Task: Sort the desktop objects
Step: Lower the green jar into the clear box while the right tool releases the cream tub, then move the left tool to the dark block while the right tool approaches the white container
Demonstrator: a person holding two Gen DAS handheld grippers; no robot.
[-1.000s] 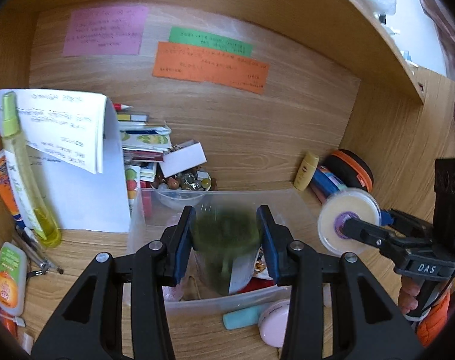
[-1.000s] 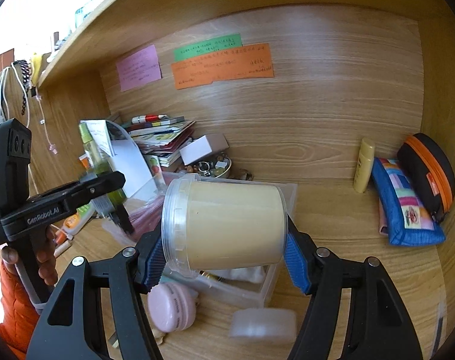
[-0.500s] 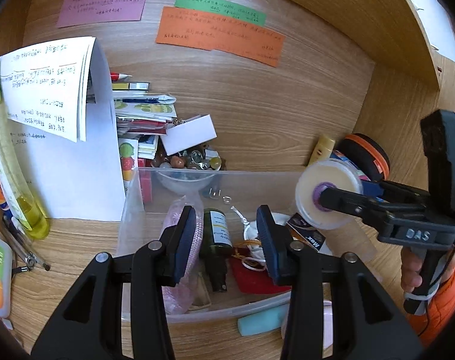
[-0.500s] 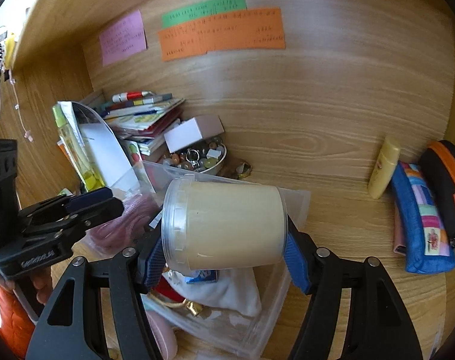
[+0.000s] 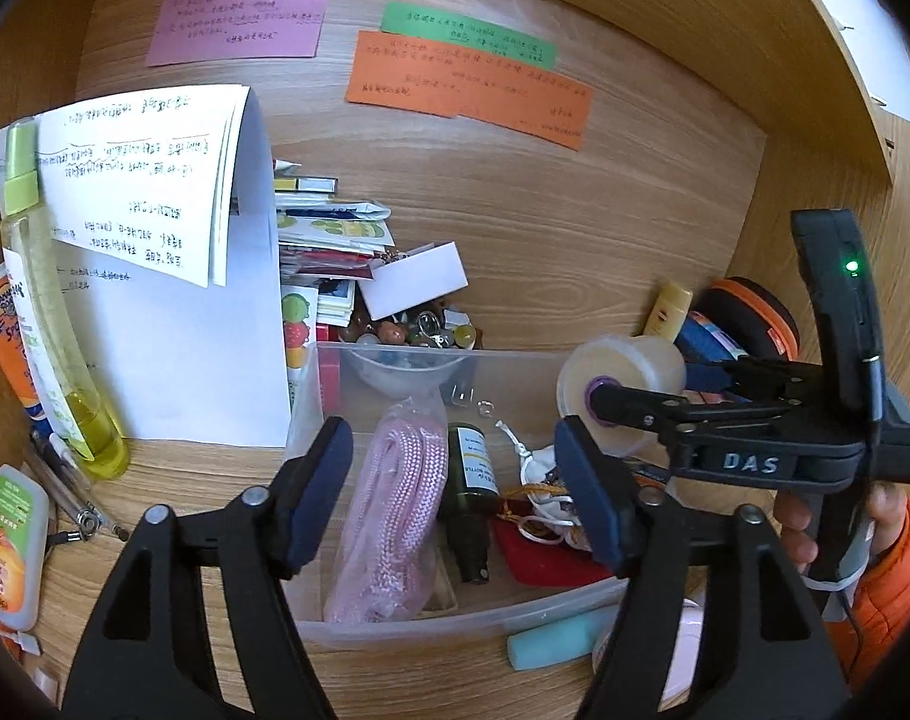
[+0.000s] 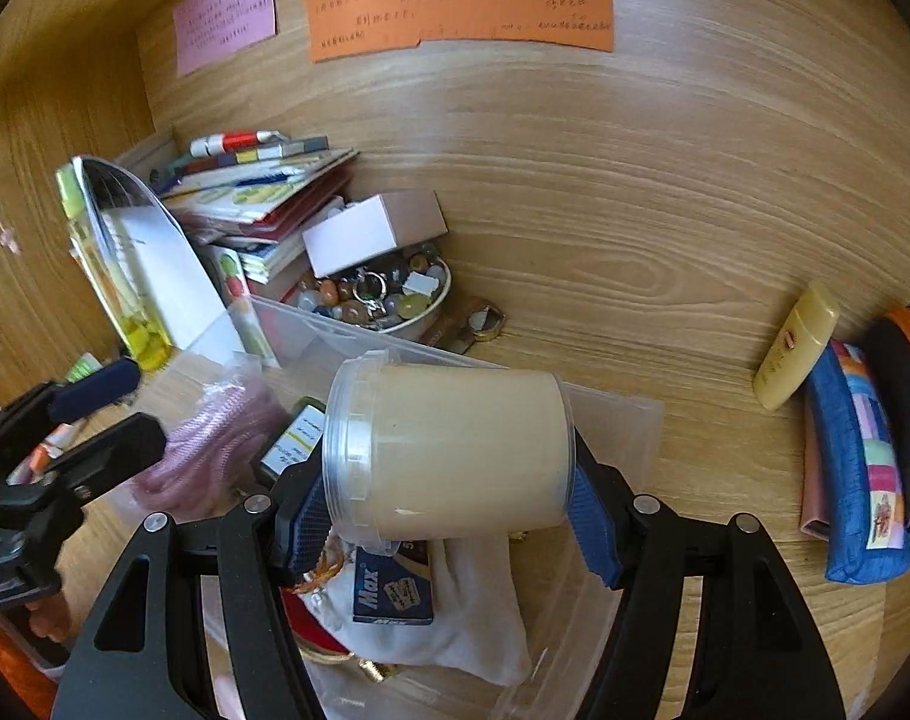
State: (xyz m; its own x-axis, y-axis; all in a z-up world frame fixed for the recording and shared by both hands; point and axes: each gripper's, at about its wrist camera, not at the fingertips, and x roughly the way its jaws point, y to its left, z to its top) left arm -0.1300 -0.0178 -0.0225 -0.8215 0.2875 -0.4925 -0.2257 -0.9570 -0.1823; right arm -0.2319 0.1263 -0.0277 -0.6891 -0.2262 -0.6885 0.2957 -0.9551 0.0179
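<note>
Two grippers hang over a clear plastic bin (image 5: 395,621) on the wooden desk. The right gripper (image 6: 449,501) has its jaws clamped on a cream-filled jar (image 6: 455,450), held on its side above the bin's right half. The left gripper (image 5: 455,495) has its jaws apart with nothing between them. Below it in the bin lie a pink rope bundle (image 5: 395,516) and, just beside that, a dark green bottle (image 5: 470,498). A white cloth pouch (image 6: 473,612) and a small blue box (image 6: 392,594) lie under the jar.
</note>
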